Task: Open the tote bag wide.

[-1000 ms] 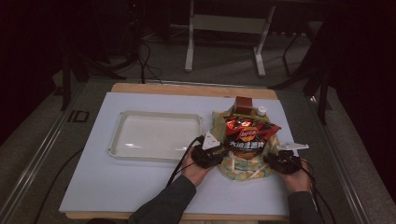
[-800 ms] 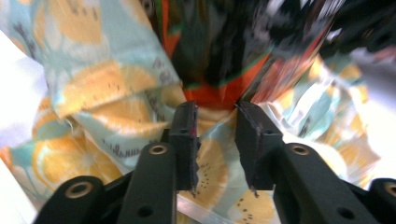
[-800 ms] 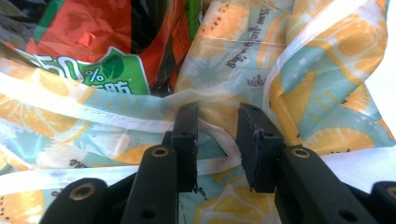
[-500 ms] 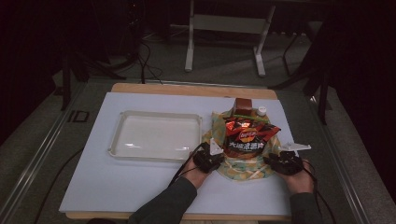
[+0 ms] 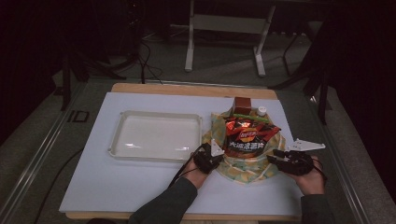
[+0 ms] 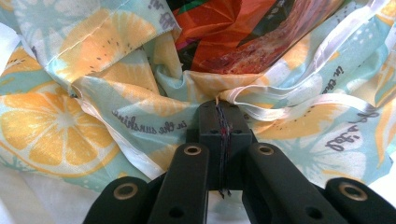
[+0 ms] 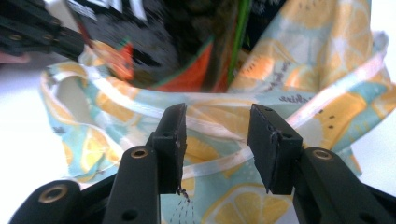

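Observation:
A cloth bag point(image 5: 247, 169) printed with orange slices sits on the white table, and a red-and-black chip packet point(image 5: 245, 140) stands in it. My left gripper point(image 5: 210, 158) is at the bag's left rim. Its jaws have just been closing and are now shut, pinching the cloth bag's point(image 6: 60, 121) hem at the left gripper's point(image 6: 219, 105) tips. The chip packet point(image 6: 219, 28) shows beyond. My right gripper point(image 5: 278, 158) is at the bag's right rim. Its jaws have just been opening. In its own view the right gripper point(image 7: 216, 121) stands open, and the bag's point(image 7: 327, 93) white trim runs across the gap unpressed.
A clear plastic tray point(image 5: 159, 113) lies left of the bag. A brown box point(image 5: 242, 105) and a white bottle cap point(image 5: 262, 110) poke out behind the chip packet. Bare white table surrounds the tray. The left gripper point(image 7: 32, 30) shows far off in the right gripper view.
The left gripper's jaws have shut on the bag's left rim. The right gripper has lifted slightly at the right rim, and its jaws have spread.

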The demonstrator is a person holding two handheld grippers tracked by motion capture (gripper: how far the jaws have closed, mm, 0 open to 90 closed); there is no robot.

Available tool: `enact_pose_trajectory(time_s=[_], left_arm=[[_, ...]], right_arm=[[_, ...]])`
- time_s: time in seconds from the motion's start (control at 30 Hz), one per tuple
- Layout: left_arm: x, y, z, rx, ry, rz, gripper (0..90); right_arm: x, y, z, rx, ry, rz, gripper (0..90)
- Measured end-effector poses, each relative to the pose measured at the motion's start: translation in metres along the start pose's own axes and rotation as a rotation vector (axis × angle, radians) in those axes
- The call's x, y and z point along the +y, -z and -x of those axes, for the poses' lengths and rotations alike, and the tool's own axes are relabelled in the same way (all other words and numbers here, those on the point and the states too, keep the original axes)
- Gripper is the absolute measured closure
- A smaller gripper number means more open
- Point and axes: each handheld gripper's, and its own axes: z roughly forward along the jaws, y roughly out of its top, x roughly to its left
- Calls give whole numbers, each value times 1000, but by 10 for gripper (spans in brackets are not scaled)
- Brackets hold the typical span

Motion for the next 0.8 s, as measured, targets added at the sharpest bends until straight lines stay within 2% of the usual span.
enact_pose_trajectory(time_s=[0.17,0.33,0.43,0.47,0.8], left_arm=[[0,0,0,-4,2,-1,885],[0,0,1,5,-3,0,883],[0,0,1,13,-7,-2,883],[0,0,1,12,-8,-2,882],[0,0,1,13,-8,-2,882]], right_arm=[[9,8,-2,20,39,15,565],[25,14,-7,54,114,-10,566],[27,15,-7,56,123,-12,567],[33,17,-8,68,144,-16,566],[48,19,-11,115,189,-26,547]])
